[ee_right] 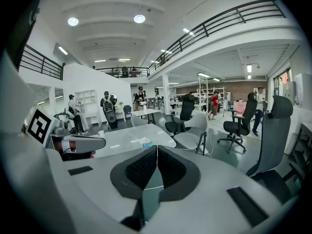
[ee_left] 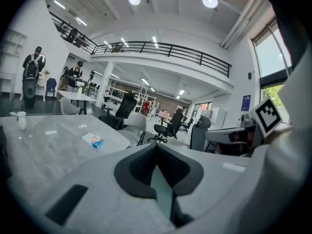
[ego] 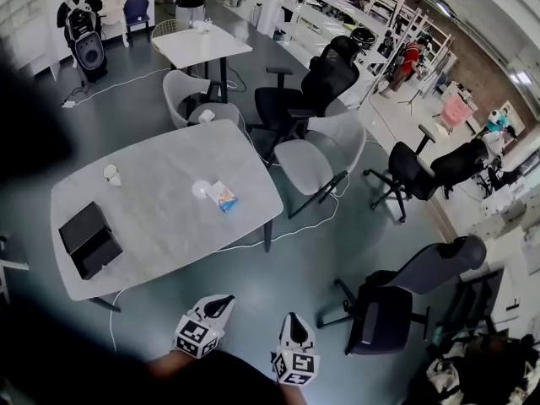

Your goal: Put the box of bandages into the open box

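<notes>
Head view: your box of bandages [ego: 224,197], white, lies mid-frame on the table [ego: 160,209], long axis upper-left to lower-right, blue end lower-right; left gripper [ego: 221,304] and right gripper [ego: 293,319] closed, empty

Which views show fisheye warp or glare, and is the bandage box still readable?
Head view: heavy barrel warp, dark blur at left; bandage box small but clear. Left gripper view: circular black mask, ceiling lamps bloom, window washed out; box sharp. Right gripper view: same mask, box tiny.

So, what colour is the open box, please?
The open box is black, clearest in the head view.
</notes>
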Available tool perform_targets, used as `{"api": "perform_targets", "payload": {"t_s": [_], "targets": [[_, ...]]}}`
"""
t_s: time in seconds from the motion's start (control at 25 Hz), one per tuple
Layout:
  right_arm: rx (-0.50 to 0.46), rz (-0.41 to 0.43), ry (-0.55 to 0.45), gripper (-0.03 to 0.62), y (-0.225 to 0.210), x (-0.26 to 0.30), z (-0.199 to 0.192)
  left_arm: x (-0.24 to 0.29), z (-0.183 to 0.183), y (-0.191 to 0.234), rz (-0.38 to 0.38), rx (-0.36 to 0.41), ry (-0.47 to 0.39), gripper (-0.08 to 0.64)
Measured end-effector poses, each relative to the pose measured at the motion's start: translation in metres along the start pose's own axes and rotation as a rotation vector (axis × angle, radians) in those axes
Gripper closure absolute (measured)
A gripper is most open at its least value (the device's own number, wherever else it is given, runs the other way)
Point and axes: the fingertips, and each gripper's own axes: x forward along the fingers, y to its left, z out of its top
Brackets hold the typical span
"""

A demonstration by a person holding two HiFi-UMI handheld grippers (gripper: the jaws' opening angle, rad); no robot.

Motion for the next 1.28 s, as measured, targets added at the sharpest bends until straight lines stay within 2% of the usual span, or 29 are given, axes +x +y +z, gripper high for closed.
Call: {"api": "perform_targets", "payload": {"t_s": [0.16, 0.32, 0.4, 0.64, 0.8, 0.96, 1.28], "targets": [[-0.029, 0.011, -0.011, 0.58, 0.016, 0.038, 0.024, 0.012, 0.014, 0.048, 0.019, -0.015, -0.003, 0.543], [-0.105, 0.04, -0.047, 0.58, 0.032, 0.062, 0.044, 0.022, 0.026, 0.085, 0.055, -0.049, -0.02, 0.545], [-0.115, 0.044, -0.048, 0.58, 0.032, 0.072, 0.051, 0.025, 0.033, 0.094, 0.064, -0.066, -0.034, 0.545], [-0.103, 0.062, -0.059, 0.58, 0.021, 0.108, 0.064, 0.045, 0.047, 0.116, 0.094, -0.054, -0.049, 0.545], [-0.097, 0.123, -0.084, 0.58, 0.014, 0.145, 0.087, 0.066, 0.071, 0.141, 0.146, -0.065, -0.082, 0.545], [-0.119, 0.206, -0.121, 0.58, 0.002, 0.21, 0.118, 0.11, 0.094, 0.176, 0.219, -0.04, -0.101, 0.545], [-0.138, 0.33, -0.142, 0.58, -0.039, 0.307, 0.185, 0.196, 0.116, 0.209, 0.327, -0.074, -0.055, 0.543]]}}
